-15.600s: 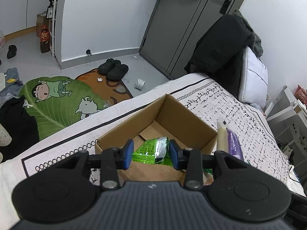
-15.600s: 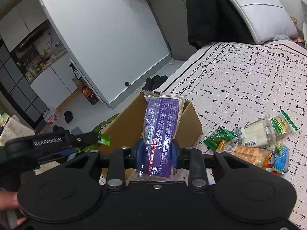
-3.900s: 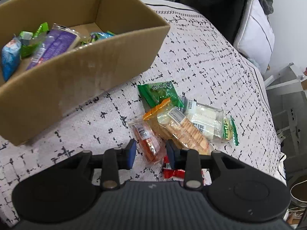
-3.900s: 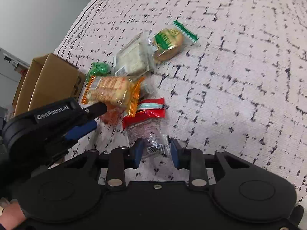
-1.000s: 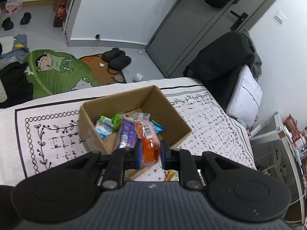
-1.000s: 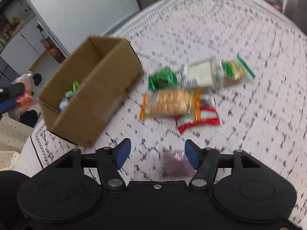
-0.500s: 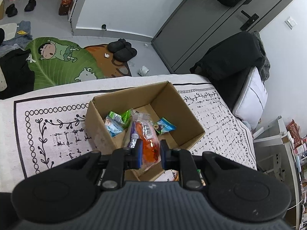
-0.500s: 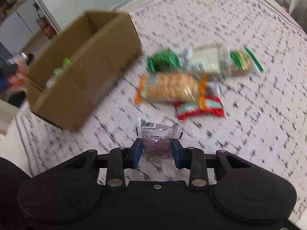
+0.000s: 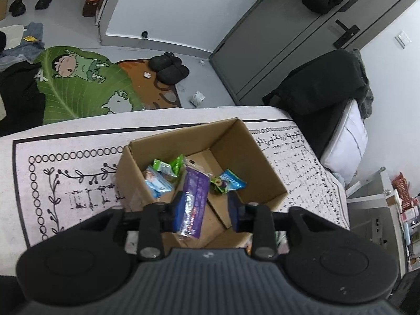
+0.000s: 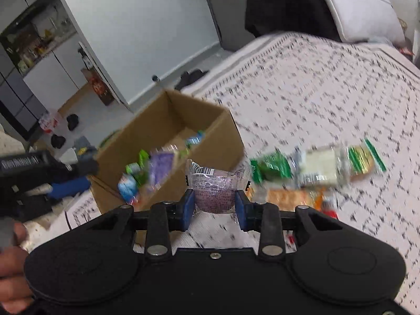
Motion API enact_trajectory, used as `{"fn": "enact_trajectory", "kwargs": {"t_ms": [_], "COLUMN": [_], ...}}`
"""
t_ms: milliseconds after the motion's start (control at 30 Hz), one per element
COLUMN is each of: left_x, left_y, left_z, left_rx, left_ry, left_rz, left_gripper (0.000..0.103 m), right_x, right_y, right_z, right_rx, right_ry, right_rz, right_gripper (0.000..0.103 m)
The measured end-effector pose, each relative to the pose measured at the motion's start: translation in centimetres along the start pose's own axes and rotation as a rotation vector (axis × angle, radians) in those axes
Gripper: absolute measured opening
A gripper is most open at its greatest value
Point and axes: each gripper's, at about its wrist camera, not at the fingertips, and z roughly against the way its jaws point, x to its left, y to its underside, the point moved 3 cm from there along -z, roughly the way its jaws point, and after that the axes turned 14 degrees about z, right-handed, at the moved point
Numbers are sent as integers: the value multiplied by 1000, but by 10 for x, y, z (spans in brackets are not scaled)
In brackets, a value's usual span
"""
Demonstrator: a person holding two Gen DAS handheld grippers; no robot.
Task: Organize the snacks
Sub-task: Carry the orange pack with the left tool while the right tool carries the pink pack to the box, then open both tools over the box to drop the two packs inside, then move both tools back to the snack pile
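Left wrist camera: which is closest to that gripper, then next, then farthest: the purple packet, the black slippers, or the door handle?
1. Purple packet, in the box just past the left gripper.
2. Black slippers, on the floor beyond the bed.
3. Door handle, upper right.

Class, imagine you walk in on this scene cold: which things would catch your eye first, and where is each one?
The open cardboard box on the patterned bedspread draws the eye first, with a purple packet and blue and green snacks lying inside. Next is the clear purple snack pinched in the right gripper, held in front of the box. To its right, a blurred heap of loose snacks lies on the bedspread.
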Motion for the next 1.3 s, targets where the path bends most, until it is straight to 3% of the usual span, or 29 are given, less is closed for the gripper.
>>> {"fn": "enact_trajectory", "kwargs": {"t_ms": [267,500,533,633,833,967,1133,1300], "left_x": [-2,-3,-2,-3,-10,-20,-37,-55], "left_y": [-5,-12,-13,-14,-6,1,14,29], "left_z": [3,13,14,15,15,18,21,19], "left_rx": [-14,-50,-55,-50,-36,-68,-79,-45], "left_ry": [-18,-52,-61,-85,-100,-155,-126,-84], "left_rz": [7,37,38,25,8,-49,-98,-140], "left_gripper": [55,78,78,80,84,89,102,103], "right_x": [3,17,17,19,3,-16,-38,-56], "right_y": [-23,-54,-57,-62,-57,-49,-39,-22], "right_z": [2,-3,-3,7,24,42,56,67], "right_rx": [-57,-69,-74,-133,-127,-150,-142,-119], "right_ry": [-42,-45,-49,-79,-29,48,73,89], "right_rz": [-22,6,-3,6,5,4,15,30], "right_gripper": [33,36,37,57,64,90,96,100]}}
